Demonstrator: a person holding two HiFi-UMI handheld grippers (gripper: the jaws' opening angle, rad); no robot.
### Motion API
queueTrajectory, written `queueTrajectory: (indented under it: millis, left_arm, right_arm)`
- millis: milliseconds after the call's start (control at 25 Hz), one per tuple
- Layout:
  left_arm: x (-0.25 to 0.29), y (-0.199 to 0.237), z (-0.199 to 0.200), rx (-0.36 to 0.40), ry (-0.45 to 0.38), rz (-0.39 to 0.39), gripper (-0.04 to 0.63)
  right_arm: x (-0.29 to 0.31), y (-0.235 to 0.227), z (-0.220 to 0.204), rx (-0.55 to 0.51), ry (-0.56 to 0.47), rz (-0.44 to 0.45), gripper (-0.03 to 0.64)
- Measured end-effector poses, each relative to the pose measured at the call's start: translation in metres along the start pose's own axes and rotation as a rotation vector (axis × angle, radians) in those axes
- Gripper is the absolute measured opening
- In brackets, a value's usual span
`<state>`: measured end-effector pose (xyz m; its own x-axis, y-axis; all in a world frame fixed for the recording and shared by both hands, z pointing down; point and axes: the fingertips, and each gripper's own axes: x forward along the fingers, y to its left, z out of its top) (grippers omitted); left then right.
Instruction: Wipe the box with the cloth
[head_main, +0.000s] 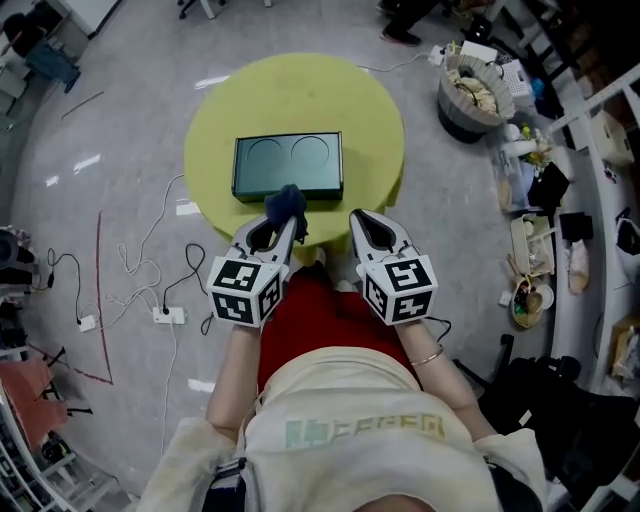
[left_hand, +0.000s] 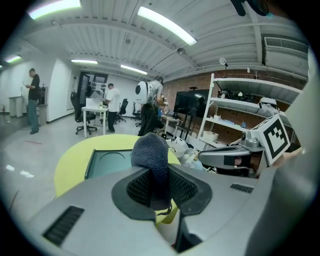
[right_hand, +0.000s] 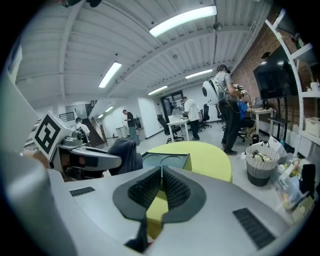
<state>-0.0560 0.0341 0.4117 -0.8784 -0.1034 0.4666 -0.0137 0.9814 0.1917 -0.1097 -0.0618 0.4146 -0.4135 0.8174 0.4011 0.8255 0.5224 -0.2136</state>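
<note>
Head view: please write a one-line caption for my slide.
Left gripper holds a dark cloth by the green box on a round yellow table; right gripper shut, empty.

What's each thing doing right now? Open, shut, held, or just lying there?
cloth: bunched up, held in the left gripper.
left gripper: shut on the cloth.
right gripper: shut, nothing in it.
box: lying flat on the yellow table.
</note>
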Motion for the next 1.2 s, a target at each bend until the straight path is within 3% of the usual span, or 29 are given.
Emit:
queueTrajectory:
  millis: [480,720,1200]
  left_arm:
    - [-0.045,0.001,0.043,0.056,-0.232,0.083,0.066]
    - [-0.062,-0.002,0.061,0.092,-0.315,0.114,0.066]
    - [-0.071,-0.010,0.078,0.119,-0.379,0.140,0.066]
  right_arm:
    - [-0.037,0.018,0.061,-0.001,-0.235,0.054,0.038]
    - [-0.056,0.021,0.082,-0.048,-0.348,0.057,0.037]
    - [-0.069,0.016,0.091,-0.059,-0.382,0.058,0.037]
